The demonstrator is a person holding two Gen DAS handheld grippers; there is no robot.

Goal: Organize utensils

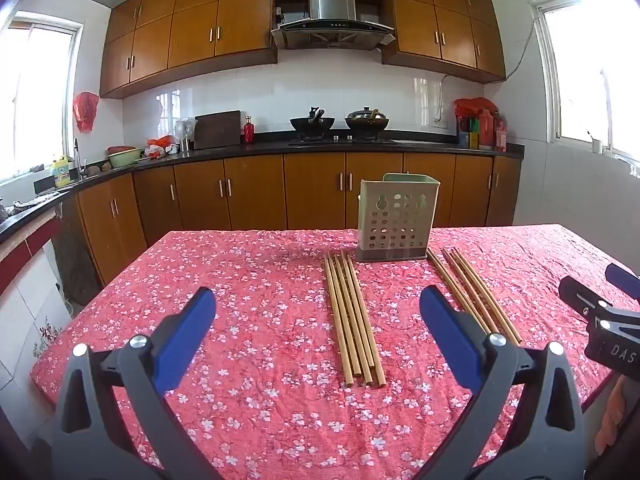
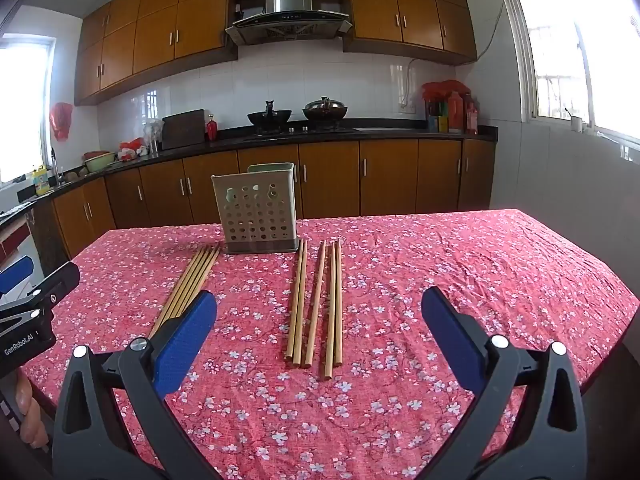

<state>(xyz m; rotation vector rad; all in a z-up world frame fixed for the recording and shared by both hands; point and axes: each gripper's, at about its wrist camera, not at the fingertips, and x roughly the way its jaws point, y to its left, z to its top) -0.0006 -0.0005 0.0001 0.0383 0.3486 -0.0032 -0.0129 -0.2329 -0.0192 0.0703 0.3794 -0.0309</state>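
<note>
Wooden chopsticks (image 1: 354, 320), slim round sticks, lie in two bundles on a wrinkled red floral cloth (image 1: 260, 320), the second bundle (image 2: 316, 304) looser, flanking a boxy perforated plastic holder (image 1: 394, 220) that stands upright near the far edge. Left gripper (image 1: 318, 322) and right gripper (image 2: 318, 322), blue-padded, hover spread wide, holding nothing.

Walls: white tiles (image 1: 256, 96).
Cabinets: brown wood cabinets (image 1: 192, 28).
Light: daylight through side windows (image 2: 592, 52).
Counter: black (image 1: 440, 146).
</note>
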